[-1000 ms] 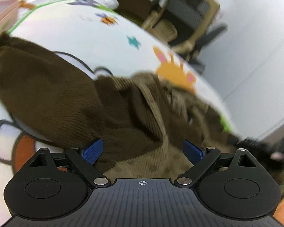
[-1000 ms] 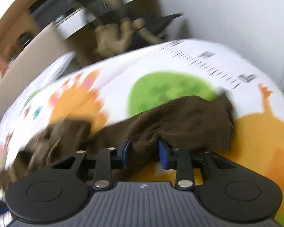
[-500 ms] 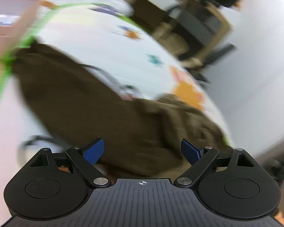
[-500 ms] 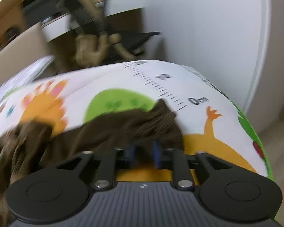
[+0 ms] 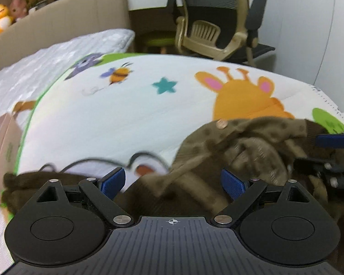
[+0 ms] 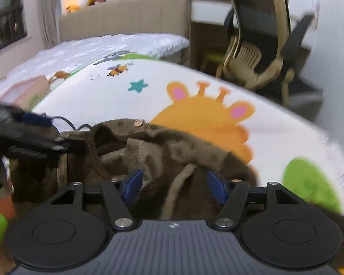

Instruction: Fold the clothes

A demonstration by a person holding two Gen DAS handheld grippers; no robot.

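On the white cartoon-printed play mat (image 5: 130, 114), my left gripper (image 5: 173, 183) and right gripper (image 6: 174, 185) both gape wide over the crumpled brown knitted cardigan (image 6: 162, 146) beside its orange giraffe print (image 6: 208, 114).

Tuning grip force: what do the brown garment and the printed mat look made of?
Brown garment: ribbed knit, likely wool or acrylic; matte, soft folds, a shiny button.
Printed mat: smooth, faintly quilted surface with cartoon prints; probably foam or padded vinyl, cannot tell which.
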